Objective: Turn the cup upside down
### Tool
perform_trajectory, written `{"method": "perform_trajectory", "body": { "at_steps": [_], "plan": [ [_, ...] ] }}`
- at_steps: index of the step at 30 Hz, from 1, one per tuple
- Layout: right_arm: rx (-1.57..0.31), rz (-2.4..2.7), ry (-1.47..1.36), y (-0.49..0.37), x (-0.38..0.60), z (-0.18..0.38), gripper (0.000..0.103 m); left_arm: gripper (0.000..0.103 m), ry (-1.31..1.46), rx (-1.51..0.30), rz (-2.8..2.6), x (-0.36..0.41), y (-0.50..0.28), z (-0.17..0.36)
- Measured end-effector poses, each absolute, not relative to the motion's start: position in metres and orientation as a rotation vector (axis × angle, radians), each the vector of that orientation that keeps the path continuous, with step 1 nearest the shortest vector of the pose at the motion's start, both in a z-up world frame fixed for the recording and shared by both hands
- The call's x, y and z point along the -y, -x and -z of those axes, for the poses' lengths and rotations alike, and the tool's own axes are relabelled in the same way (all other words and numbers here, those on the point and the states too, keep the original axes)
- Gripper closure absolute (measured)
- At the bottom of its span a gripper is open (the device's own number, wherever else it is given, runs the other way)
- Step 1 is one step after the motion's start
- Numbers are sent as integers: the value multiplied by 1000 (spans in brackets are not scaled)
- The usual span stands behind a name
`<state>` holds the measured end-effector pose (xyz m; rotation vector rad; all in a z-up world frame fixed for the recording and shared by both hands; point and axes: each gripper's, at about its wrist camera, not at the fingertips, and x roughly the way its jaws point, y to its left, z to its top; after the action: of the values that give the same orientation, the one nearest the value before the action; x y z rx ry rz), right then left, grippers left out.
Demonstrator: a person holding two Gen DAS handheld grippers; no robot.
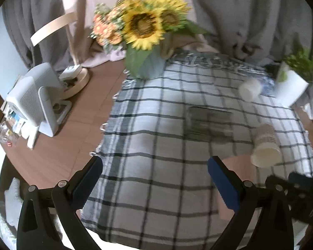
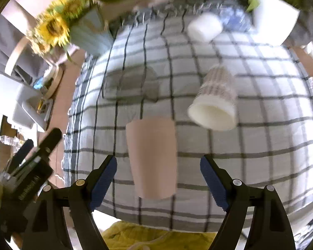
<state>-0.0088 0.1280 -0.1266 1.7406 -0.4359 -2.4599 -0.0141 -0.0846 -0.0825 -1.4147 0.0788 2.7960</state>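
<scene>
While the pink cup (image 2: 152, 158) sits on the checked cloth (image 2: 260, 156) of the table, it lies between the two blue pads of the right tool (image 2: 158, 182), whose jaws stand wide with a gap on each side of the cup, so nothing is gripped; its wider end faces away from the camera and its narrower end faces near, though blur makes it hard to say whether it stands or leans, and I cannot tell which end is the mouth; from the left wrist view only a sliver of it (image 1: 237, 163) shows past that tool's right pad. Judging by this, the flip is either not yet started or just finished (the open jaws around the cup fit both), and the pictures do not settle which; if it is still to do, what is left is to close on the cup, lift, turn it over and set it down. The left tool (image 1: 155, 184) is also spread wide and holds nothing, hovering over bare cloth. Beyond the pink cup a ribbed white cup (image 2: 216, 100) lies on its side, mouth toward the camera; farther back are a small white cylinder (image 2: 205, 27), a white planter (image 2: 275, 24) and a vase of sunflowers (image 2: 58, 25).
</scene>
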Motion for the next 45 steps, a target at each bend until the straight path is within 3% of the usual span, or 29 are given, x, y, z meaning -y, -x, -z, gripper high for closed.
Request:
{"method": "perform_trajectory", "body": {
  "at_steps": [16,34,39,45],
  "plan": [
    [333,2730,-1460,-57,-188,76,21,0,1338,-84,-2704,23,-34,78],
    [290,2684,-1648,-64,-223,114,21,6,1623,-70,-2500,-14,-31,160],
    [291,2667,-1680,-63,-227,121,21,17,1616,-111,-2499,-22,-27,166],
    [311,2656,-1696,-61,-231,124,21,40,1600,-102,-2471,-24,-26,168]
  ]
}}
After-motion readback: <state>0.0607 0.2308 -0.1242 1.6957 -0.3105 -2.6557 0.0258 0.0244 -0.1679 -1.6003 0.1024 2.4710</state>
